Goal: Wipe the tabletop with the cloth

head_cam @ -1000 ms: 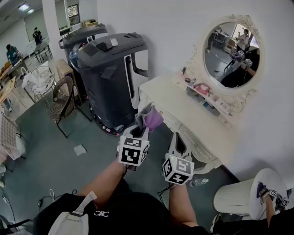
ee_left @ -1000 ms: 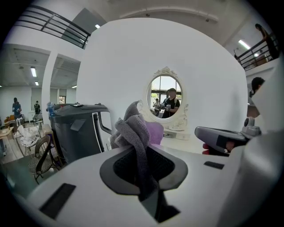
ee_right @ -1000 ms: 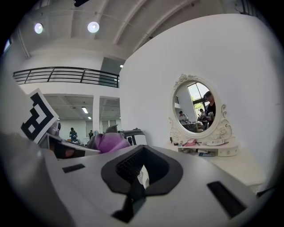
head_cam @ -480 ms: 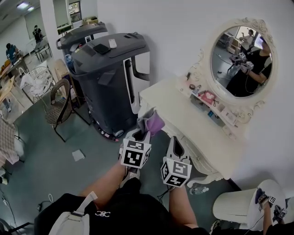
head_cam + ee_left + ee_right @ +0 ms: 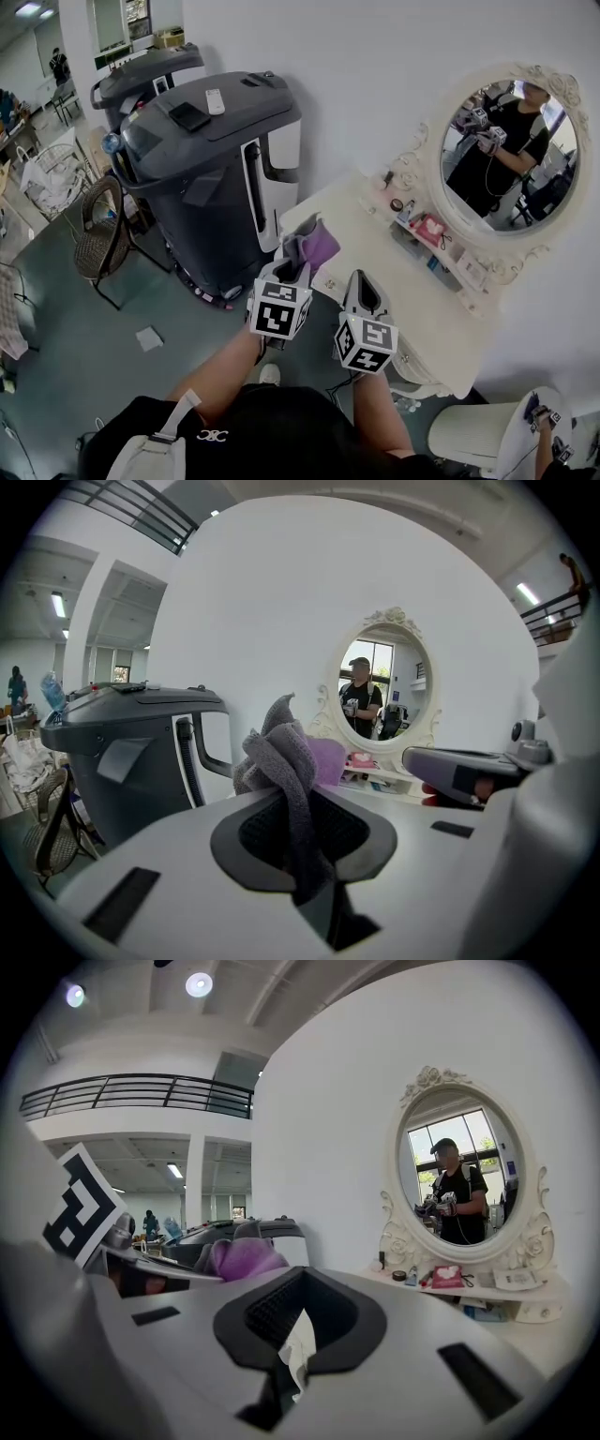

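left gripper (image 5: 302,850): jaws are clamped on the cloth (image 5: 286,761). It's pinched by a narrow fold, and the grey and purple bulk is bunched up past the tips.
right gripper (image 5: 295,1335): jaws are drawn close together with nothing clearly held. A white sliver shows in the slit, and it can't be told if that's a scrap or just the counter (image 5: 375,248) seen through it.
where the cloth is: it's carried over the counter's near left corner. Whether it's touching the top can't be told tbh.
risk, grip: only a thin bit is pinched, so the cloth could get dragged out once it's pressed and pulled across the top.
risk, wad: since it's bunched, only a small patch would probably get wiped per pass and streaks could be missed.
risk, clutter: small bits and a pink pouch (image 5: 433,228) are parked on the ledge under the mirror (image 5: 511,150). They could get knocked if a stroke is carried too far back.
risk, edge: the start is right at the corner, so the wad could be run off the side toward the grey machine (image 5: 202,178).
writing: only black-and-white square patterns are seen on the cubes. No brand or label can be read anywhere.
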Tool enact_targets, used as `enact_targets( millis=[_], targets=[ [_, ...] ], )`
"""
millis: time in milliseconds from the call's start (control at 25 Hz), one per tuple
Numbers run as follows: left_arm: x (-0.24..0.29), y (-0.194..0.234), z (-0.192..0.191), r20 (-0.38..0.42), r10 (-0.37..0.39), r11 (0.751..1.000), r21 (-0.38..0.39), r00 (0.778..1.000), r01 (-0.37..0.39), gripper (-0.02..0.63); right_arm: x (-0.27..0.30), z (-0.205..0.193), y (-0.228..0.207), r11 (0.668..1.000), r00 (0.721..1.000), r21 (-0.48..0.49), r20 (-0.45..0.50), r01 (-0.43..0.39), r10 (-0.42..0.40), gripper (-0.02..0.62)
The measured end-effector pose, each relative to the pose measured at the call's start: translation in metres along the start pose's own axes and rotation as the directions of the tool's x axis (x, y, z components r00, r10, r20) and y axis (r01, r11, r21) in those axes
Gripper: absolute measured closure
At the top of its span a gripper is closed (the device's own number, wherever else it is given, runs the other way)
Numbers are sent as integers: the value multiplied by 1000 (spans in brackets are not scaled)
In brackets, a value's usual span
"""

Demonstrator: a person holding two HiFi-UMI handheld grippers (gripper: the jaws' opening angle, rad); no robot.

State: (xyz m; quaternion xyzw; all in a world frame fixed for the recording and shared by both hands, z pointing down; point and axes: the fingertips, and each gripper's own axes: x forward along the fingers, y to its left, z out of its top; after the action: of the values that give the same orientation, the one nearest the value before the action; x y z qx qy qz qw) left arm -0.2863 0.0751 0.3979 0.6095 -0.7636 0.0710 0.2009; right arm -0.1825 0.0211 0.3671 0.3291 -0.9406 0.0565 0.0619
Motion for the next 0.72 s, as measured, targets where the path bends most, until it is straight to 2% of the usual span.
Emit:
enact_targets(
  millis=[280,520,720],
  targets=[
    [40,53,8,-40,13,1000,1,999,-13,551,59,-9,7,999,1000,38,-29,1,0,592],
    [81,62,4,-107,-16,1000,21,994,18,551,95,-25,-21,993,996,107,-78,59,-50,592],
    [125,66,14,-121,-33,999,25,992,36,551,130,-24,-49,992,994,96,-81,80,-72,592]
  ],
)
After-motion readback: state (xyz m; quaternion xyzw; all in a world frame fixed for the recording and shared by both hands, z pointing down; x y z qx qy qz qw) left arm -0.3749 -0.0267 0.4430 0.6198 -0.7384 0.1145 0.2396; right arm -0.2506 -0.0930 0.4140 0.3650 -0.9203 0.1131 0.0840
